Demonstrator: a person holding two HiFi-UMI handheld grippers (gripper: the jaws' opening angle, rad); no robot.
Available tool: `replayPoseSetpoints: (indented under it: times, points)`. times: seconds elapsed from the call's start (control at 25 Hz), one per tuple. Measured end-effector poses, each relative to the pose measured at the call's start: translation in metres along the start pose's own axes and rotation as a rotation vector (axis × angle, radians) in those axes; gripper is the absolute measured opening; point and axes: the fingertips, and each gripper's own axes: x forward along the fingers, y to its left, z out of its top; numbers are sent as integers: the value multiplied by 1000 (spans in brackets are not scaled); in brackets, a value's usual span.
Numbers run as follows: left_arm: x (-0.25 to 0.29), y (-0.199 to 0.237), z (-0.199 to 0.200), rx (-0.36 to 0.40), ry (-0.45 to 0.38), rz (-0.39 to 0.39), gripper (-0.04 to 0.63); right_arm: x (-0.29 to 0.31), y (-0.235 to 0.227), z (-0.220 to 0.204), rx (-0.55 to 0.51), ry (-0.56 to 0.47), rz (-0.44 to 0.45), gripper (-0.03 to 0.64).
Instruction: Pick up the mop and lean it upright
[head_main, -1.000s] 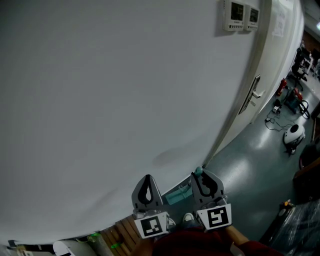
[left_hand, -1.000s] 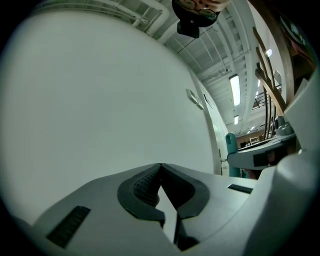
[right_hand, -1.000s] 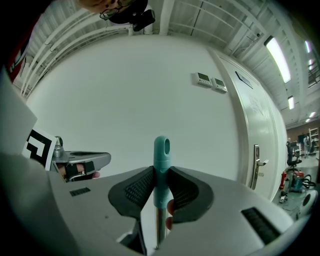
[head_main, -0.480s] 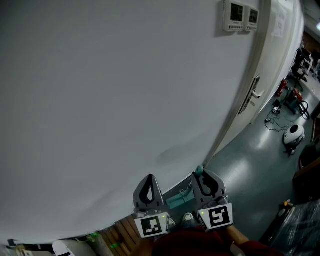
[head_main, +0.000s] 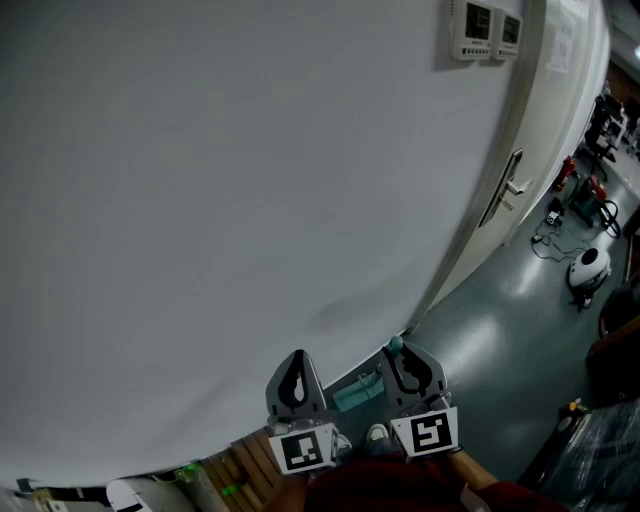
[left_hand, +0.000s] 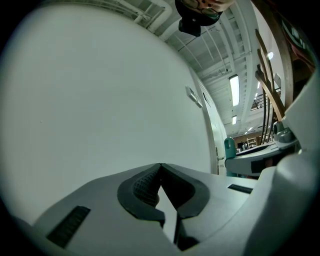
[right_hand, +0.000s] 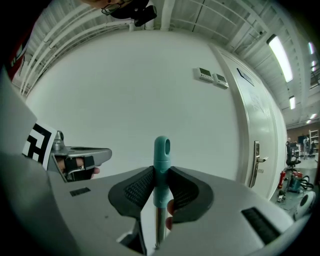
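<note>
Close before the white wall (head_main: 250, 180), the mop (right_hand: 161, 150) stands with its long axis near vertical. Its teal grip end points up and its flat teal head (head_main: 355, 393) is down by the wall's foot. The right gripper (right_hand: 161, 171) is clenched on the teal grip just below the hanging eye, pads pressing either side. The left gripper (left_hand: 160, 169) hangs beside it, jaws together on nothing. The pole looks stiff, thin and light, with smooth metal below the grip, so the plastic cap seems the surer hold. Held this high, the head may skid on the glossy floor (head_main: 500, 340) unless the tip leans on the wall.
</note>
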Motion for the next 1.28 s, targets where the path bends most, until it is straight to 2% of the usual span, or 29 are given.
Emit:
replayPoseSetpoints:
  times: [0.56,0.72,0.84,1.08,1.28]
  points:
    - [4,-7,-4,15,7,-10,13,18,1,-77,-4,162,7,103]
    - [5,-9,-5,29,8,-12,13,23,5,-98,31,220,-1,103]
    - [4,-8,-6,30,8,-8,13,24,7,-120,8,240,12,103]
    - [6,-5,-7,44,13,5,14,30,5,-124,-1,232,11,103]
    - [3,-7,-5,14,7,2,14,50,7,-124,14,228,11,103]
